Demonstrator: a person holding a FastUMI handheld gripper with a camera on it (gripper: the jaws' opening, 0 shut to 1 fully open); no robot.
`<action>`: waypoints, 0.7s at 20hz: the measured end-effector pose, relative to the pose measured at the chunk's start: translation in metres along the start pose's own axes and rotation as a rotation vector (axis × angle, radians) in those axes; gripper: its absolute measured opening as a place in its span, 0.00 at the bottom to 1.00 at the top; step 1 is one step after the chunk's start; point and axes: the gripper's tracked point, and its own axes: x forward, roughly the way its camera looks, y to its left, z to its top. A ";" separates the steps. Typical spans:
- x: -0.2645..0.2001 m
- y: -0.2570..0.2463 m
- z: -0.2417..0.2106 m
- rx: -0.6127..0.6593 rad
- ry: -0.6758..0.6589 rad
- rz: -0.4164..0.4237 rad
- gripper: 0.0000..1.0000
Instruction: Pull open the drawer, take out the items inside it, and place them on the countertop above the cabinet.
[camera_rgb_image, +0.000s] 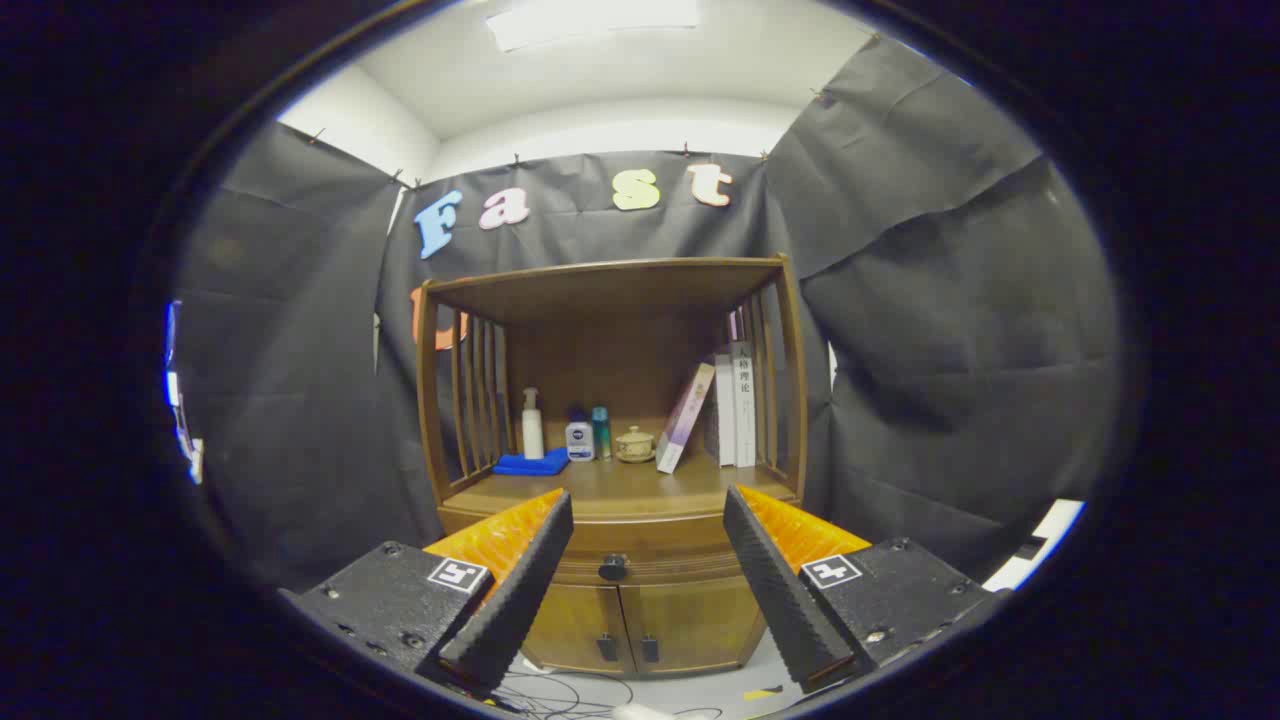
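Gripper (648, 510) spread wide, nothing between the fingers, held off from wooden cabinet (612, 440). Drawer (640, 560) closed, dark knob (613, 567) showing between the fingers, well beyond the tips. Countertop (620, 492) above it with blue cloth (530, 464), pump bottle (532, 425), two small bottles (588, 436), lidded jar (634, 445), leaning book (685, 417), upright books (735, 405). Two lower doors (625, 625) shut.

Single fisheye view, mounted on gripper (648, 520), looking forward along both fingers (520, 570), spread wide apart at bottom. Faces wooden cabinet (612, 400) squarely, roughly level with countertop (610, 495). Set back some way: whole cabinet framed, shelf roof to lower doors (640, 625). Closed drawer (613, 567) centred between fingertips, beyond them. Booth wall, ceiling, strip of floor at margins.
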 end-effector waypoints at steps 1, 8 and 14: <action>-0.001 0.003 0.001 -0.003 -0.002 0.012 0.99; -0.007 0.009 0.004 -0.021 -0.019 0.047 0.99; -0.006 0.009 0.003 -0.029 -0.022 0.047 0.99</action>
